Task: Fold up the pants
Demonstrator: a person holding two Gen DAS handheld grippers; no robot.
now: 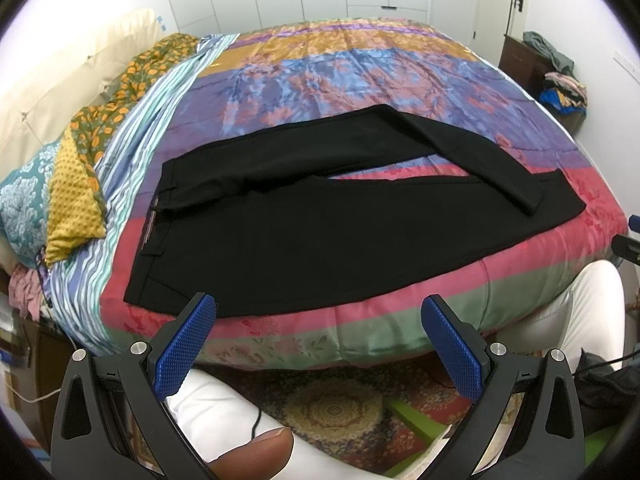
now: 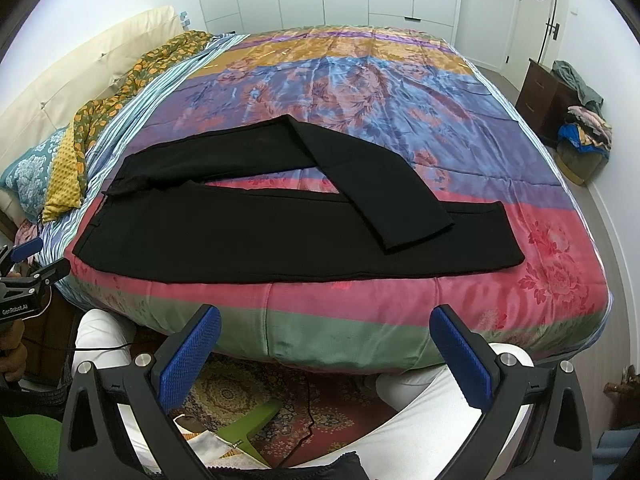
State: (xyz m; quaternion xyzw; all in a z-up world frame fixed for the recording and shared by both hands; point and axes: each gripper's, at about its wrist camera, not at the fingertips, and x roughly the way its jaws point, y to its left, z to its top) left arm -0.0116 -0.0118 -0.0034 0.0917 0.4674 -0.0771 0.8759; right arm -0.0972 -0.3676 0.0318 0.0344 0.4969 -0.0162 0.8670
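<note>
Gripping the soft, limp black pants [image 1: 280, 232] at a hem suits you best; left gripper [image 1: 318, 340] and right gripper [image 2: 326, 344] gape wide, empty.

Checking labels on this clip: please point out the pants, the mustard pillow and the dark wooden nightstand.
pants [image 2: 224, 236]: right wrist view, on the near leg's flat middle.
mustard pillow [image 1: 74, 196]: left wrist view, on its dotted face.
nightstand [image 2: 538, 88]: right wrist view, on its drawer front.

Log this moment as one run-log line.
left gripper: open, empty, off bed edge | right gripper: open, empty | black pants: flat on quilt, far leg bent across near leg | fold: not started
</note>
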